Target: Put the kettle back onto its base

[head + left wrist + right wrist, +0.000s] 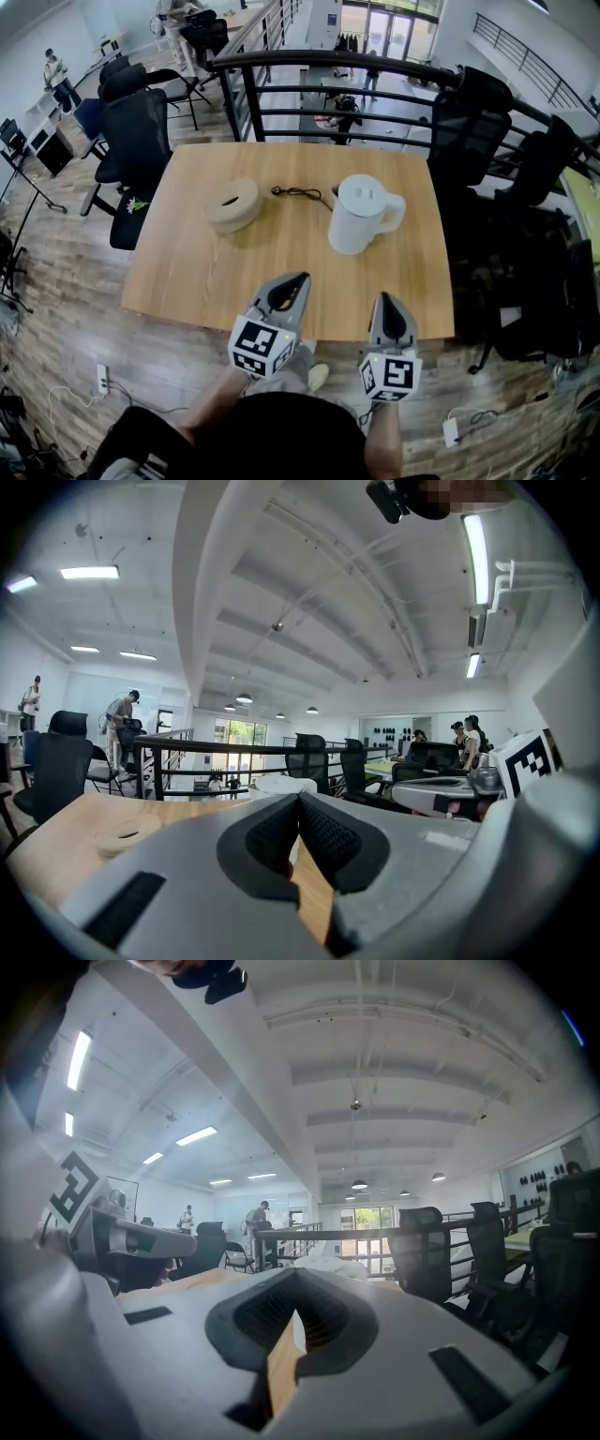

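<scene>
The white kettle (361,214) stands upright on the wooden table (187,272), right of centre, handle to the right. Its round beige base (232,204) lies apart to the left, with a black cord (300,194) between them. Both grippers hover over the table's near edge, short of the kettle. My left gripper (298,278) is shut and empty; its view shows the jaws meeting (300,801), the kettle's top (286,784) just beyond and the base (122,834) at left. My right gripper (387,298) is also shut on nothing (296,1274), with the kettle (323,1265) ahead.
Black office chairs stand at the table's left (141,141) and right (469,122). A dark railing (328,66) runs behind the far edge. People stand far off at the back left (58,80). Wood floor lies all around.
</scene>
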### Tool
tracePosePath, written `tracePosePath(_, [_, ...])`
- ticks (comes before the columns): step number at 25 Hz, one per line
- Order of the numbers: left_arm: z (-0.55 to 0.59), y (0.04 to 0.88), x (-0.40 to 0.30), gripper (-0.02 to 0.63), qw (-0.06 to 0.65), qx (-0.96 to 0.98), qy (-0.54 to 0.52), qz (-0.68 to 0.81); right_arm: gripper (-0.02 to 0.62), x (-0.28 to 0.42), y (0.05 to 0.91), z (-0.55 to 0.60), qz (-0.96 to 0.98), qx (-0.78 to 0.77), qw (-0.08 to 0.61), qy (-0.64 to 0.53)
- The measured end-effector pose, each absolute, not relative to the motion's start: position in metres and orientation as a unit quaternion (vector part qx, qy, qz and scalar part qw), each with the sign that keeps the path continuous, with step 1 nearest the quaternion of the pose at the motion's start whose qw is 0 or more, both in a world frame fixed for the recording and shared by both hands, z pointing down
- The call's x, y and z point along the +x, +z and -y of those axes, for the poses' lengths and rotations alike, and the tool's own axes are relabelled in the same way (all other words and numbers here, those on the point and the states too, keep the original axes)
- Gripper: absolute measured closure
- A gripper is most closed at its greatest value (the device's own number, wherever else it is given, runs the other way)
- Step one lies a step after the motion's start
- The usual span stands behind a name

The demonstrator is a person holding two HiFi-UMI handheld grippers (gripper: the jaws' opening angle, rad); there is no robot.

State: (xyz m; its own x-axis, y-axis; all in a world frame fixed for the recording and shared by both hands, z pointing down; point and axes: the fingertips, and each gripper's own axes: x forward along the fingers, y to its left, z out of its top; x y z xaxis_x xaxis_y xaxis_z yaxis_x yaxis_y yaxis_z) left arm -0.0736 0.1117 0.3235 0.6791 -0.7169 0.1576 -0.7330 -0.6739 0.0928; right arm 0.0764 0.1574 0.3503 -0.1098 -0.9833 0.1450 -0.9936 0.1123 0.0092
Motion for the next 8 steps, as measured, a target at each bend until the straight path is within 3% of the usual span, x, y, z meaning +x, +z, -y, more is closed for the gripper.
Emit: tracePosePath(8, [-0.1105,0.3288,-0.0707,0.604,0.073,0.912,0.056,0.399,0.598,0.0785,0.3482,-0.1531,0.748,0.662,0.034,0.030])
